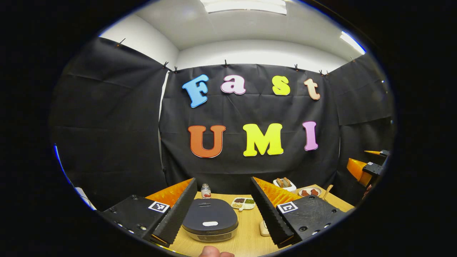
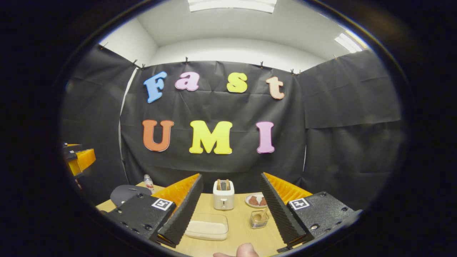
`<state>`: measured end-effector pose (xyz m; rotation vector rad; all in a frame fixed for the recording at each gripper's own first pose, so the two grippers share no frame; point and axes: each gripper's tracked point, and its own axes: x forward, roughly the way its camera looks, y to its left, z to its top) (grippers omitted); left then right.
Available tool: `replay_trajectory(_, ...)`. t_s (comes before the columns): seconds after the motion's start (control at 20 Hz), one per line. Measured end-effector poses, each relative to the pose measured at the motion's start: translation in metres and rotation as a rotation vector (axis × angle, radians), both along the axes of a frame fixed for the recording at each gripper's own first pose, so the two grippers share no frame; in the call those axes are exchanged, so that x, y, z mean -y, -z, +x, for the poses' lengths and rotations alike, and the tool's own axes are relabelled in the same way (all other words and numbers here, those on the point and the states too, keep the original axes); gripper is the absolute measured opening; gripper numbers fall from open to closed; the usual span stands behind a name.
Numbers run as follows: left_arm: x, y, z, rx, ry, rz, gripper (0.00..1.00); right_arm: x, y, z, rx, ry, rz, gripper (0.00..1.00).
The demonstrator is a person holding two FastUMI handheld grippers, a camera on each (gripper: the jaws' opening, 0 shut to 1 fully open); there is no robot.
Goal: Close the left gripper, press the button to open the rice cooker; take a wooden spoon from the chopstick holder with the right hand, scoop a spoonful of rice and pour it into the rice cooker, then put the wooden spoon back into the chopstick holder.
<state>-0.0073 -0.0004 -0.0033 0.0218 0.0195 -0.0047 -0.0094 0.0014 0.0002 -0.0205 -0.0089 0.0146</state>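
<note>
The dark rice cooker (image 1: 210, 219) sits on the wooden table with its lid down, right in front of my left gripper (image 1: 224, 184), which is open and above it, touching nothing. My right gripper (image 2: 231, 177) is also open and holds nothing. Ahead of it stand a clear tub of white rice (image 2: 208, 226) and, to its right, a small glass chopstick holder (image 2: 259, 218) with the wooden spoon in it. In the left gripper view the spoon's handle (image 1: 326, 192) sticks up at the far right. The cooker's edge (image 2: 125, 192) shows in the right gripper view behind the left finger.
A white toaster (image 2: 223, 194) with bread and a plate of food (image 2: 255, 200) stand at the back. A small bottle (image 1: 205, 191) and a divided dish of grains (image 1: 243, 203) sit behind the cooker. A thumb (image 2: 246, 251) shows at the bottom edge.
</note>
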Motion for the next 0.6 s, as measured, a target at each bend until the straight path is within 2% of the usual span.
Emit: replay_trajectory(0.6,-0.0042,0.0028,0.0029,-0.022,0.003,0.016,0.94,-0.0004,0.0087,0.0045,-0.019,-0.004,-0.002,1.00)
